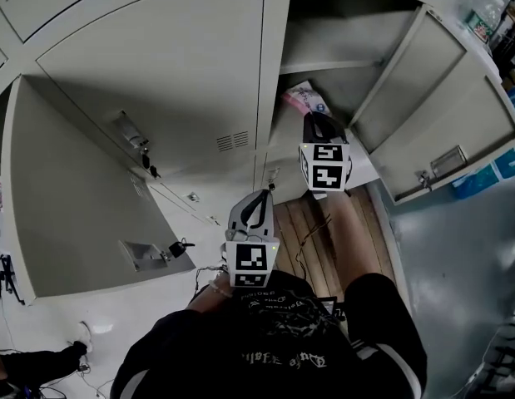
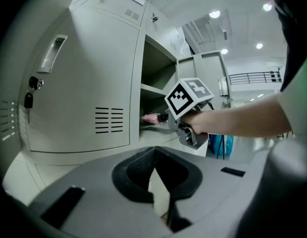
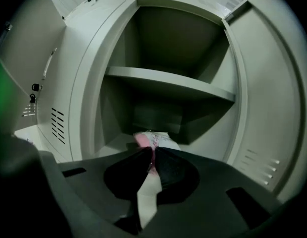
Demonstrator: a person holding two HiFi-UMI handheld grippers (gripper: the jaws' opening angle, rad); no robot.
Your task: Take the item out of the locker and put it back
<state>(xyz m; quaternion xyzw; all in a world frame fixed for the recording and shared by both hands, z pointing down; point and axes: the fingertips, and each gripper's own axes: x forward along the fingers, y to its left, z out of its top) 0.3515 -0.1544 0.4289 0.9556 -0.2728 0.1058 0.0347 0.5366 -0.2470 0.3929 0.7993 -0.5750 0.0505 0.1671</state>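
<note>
A pink-and-white packet (image 1: 303,98) lies at the mouth of the open locker compartment (image 1: 324,77), under its shelf (image 3: 168,83). My right gripper (image 1: 321,120) reaches into that opening and is shut on the near edge of the packet (image 3: 155,139), which shows pink between the jaws. The left gripper view shows the right gripper (image 2: 162,118) from the side, with the packet (image 2: 150,117) sticking out past its tips. My left gripper (image 1: 258,196) hangs back and lower, in front of the closed locker door (image 2: 84,83). Its jaws meet with nothing between them (image 2: 154,165).
The compartment's door (image 1: 444,110) stands swung open to the right. Another open door (image 1: 70,198) hangs at the left. Keys (image 2: 28,100) dangle from the closed door's lock. A blue object (image 1: 488,175) lies on the floor at the right. Wooden boards (image 1: 324,243) run below.
</note>
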